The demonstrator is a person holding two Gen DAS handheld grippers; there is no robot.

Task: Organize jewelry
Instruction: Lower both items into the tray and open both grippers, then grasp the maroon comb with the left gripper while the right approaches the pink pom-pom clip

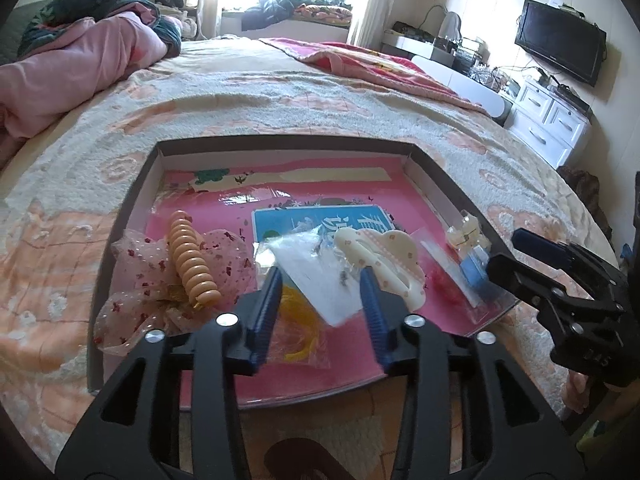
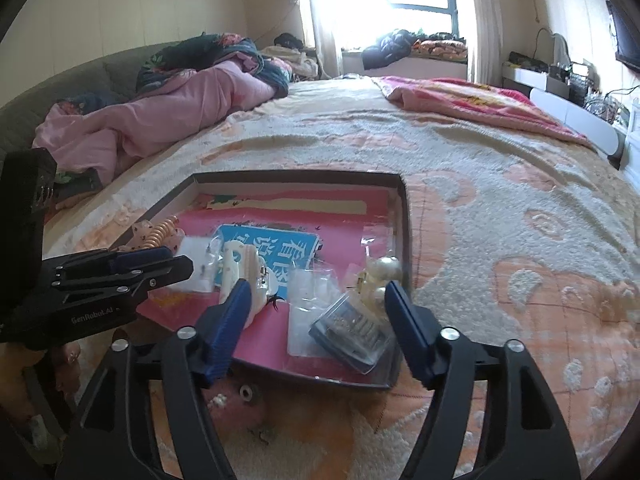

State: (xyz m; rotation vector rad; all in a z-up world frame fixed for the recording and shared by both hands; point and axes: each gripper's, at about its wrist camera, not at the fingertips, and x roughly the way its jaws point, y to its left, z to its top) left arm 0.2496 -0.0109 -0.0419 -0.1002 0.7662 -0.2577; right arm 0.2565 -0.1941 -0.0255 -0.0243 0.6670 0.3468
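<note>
A shallow dark tray (image 1: 280,140) with a pink liner lies on the bed. It holds a pink tulle bow (image 1: 136,276) with an orange spiral hair tie (image 1: 192,264), a clear bag with a white earring card (image 1: 308,264), a cream cloud-shaped hair claw (image 1: 392,256), a yellow piece in a bag (image 1: 300,320) and a pearl piece (image 2: 384,272). My left gripper (image 1: 320,276) stands open over the card bag, its pads clear of the bag. My right gripper (image 2: 319,290) is open above a clear-wrapped blue case (image 2: 352,328) at the tray's near right corner.
The tray sits on a cream and peach bedcover (image 2: 500,208). A pink quilt (image 2: 160,120) is bunched at the far left and a red blanket (image 2: 460,100) at the far right. Small metal bits (image 2: 246,393) lie on the cover before the tray. White drawers (image 1: 548,120) stand beyond the bed.
</note>
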